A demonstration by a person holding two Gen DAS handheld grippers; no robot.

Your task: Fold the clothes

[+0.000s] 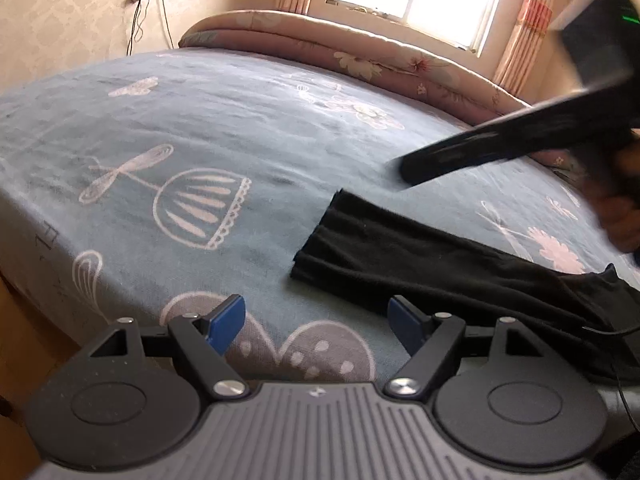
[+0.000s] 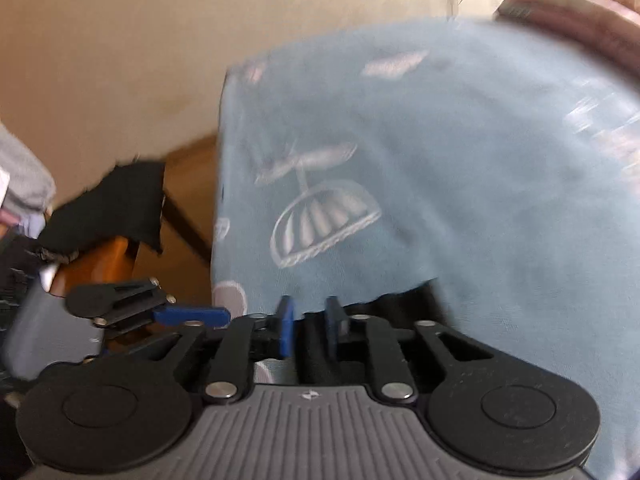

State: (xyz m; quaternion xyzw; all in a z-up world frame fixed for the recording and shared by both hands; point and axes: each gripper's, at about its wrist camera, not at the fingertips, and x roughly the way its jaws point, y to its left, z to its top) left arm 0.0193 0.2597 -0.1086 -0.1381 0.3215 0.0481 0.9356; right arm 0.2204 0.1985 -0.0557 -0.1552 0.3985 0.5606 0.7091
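We see the black garment (image 1: 420, 256) lying flat on the right side of the bed (image 1: 240, 128). Our left fingers (image 1: 320, 322) hover wide apart and empty at the near edge; our right fingers (image 2: 309, 326) stand slightly parted, gripping nothing

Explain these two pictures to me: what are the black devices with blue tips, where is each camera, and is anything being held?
These are handheld two-finger grippers, one in each of a person's hands, each carrying a fisheye camera looking along its fingers. The left camera shows the left gripper open over a bed with a blue patterned sheet, holding nothing. A black garment lies on the sheet, and the right gripper hovers above its end. The right camera is blurred: the right gripper has narrow jaws with dark cloth seemingly beneath; I cannot tell whether they pinch it. A folded pink floral quilt lies by the window.
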